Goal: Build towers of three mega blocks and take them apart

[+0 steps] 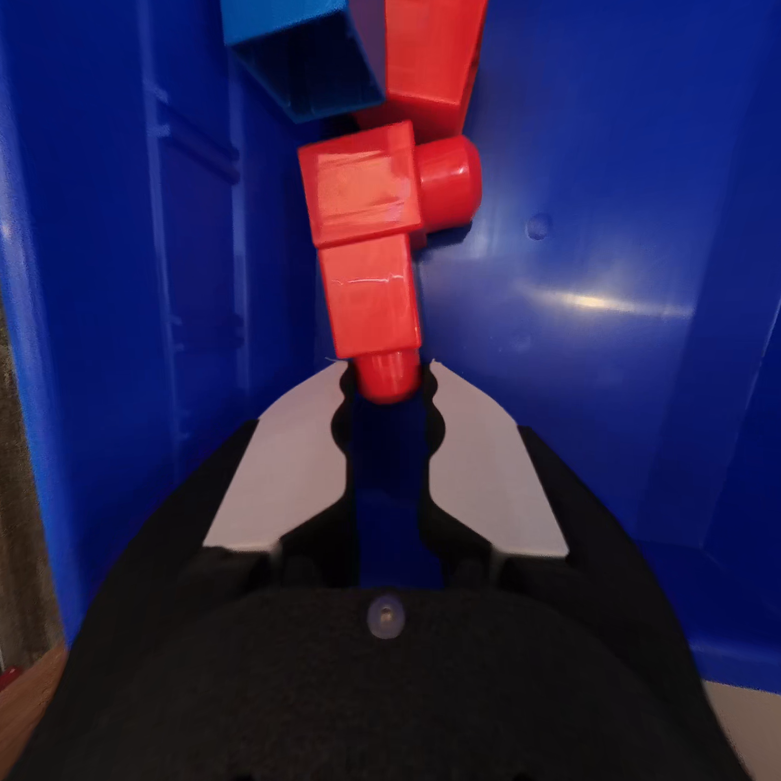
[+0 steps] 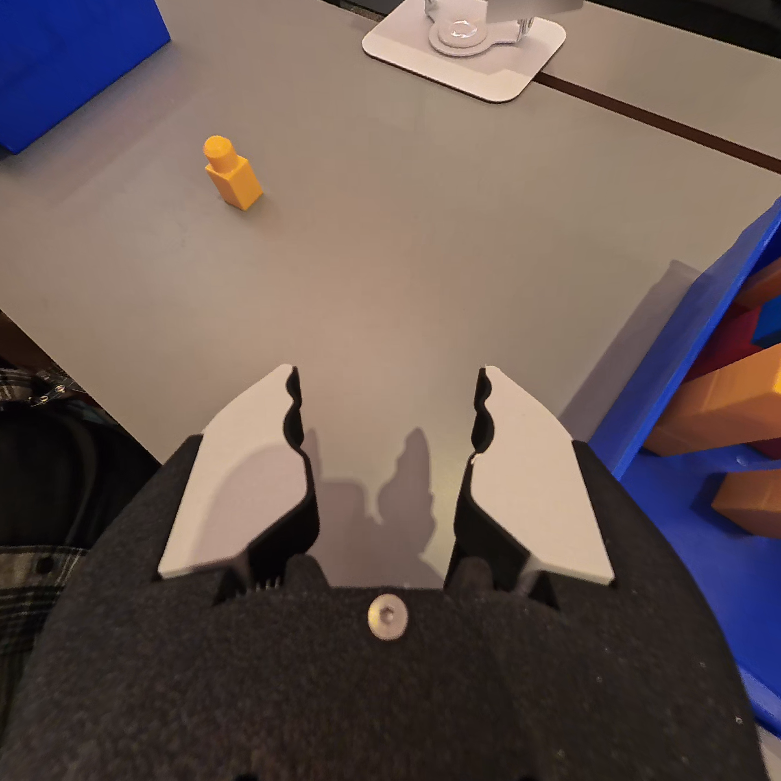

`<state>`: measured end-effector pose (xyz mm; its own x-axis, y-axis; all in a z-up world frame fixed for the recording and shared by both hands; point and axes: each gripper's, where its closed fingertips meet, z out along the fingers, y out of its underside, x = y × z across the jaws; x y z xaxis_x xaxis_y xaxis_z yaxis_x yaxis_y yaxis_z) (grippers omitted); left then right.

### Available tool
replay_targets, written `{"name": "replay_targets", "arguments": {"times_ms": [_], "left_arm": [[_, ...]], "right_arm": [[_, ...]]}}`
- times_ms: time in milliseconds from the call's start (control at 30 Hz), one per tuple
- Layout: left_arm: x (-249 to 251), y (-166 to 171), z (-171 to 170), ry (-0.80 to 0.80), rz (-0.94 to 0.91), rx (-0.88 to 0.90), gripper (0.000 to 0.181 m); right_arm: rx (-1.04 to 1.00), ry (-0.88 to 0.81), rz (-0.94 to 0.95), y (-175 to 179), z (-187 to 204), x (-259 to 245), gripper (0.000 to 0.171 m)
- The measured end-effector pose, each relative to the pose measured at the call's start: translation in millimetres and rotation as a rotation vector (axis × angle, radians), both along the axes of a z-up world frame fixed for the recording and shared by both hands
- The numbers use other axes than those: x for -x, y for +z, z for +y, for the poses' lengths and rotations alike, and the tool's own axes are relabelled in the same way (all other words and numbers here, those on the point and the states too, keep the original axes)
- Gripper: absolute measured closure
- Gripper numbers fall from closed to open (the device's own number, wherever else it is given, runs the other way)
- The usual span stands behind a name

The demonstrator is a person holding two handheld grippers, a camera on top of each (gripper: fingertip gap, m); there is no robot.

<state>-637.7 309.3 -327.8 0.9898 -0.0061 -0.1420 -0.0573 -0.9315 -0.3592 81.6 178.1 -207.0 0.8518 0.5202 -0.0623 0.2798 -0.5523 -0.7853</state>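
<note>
My left gripper [image 1: 388, 368] reaches into a blue bin [image 1: 591, 169] and is shut on the round stud of a small red block [image 1: 367, 304]. Just beyond it lie another red block [image 1: 363, 186] with its stud pointing right, a third red block [image 1: 427, 55] and a hollow blue block [image 1: 304, 55]. My right gripper [image 2: 389, 372] is open and empty above the grey table [image 2: 422, 253]. A single orange block [image 2: 232, 173] stands upright on the table, far ahead to the left of the right gripper.
A blue bin [image 2: 659, 422] with orange, red and blue blocks sits close at the right gripper's right. Another blue bin [image 2: 63, 63] is at the far left. A white stand base [image 2: 465, 55] is at the back. A person's plaid sleeve [image 2: 34, 570] is at the table's near-left edge. About 75 centimetres separates my left fingertips from my right.
</note>
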Motion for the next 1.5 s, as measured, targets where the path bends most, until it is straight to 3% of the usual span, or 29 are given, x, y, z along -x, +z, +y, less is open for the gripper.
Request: {"name": "replay_targets", "arguments": {"times_ms": [200, 500, 633, 967, 1300, 1500], "left_arm": [[-6, 17, 1, -0.133, 0.077, 0.043, 0.151], [-66, 138, 13, -0.548, 0.407, 0.173, 0.152], [-128, 158, 20, -0.777, 0.522, 0.274, 0.152], [-240, 116, 13, -1.172, 0.768, 0.625, 0.152], [-267, 66, 10, -1.301, 0.861, 0.901, 0.151], [-270, 50, 12, -1.322, 0.89, 0.973, 0.152]], "right_arm": [[-0.003, -0.004, -0.001, 1, -2, -2, 0.095], [-0.014, -0.001, -0.007, 2, -4, 1, 0.096], [-0.014, -0.005, 0.006, 1, -7, 1, 0.096], [-0.005, -0.02, -0.012, 2, -18, -8, 0.096], [0.008, -0.034, -0.024, 1, -24, -16, 0.096], [0.013, -0.036, -0.034, 2, -24, -18, 0.096]]}}
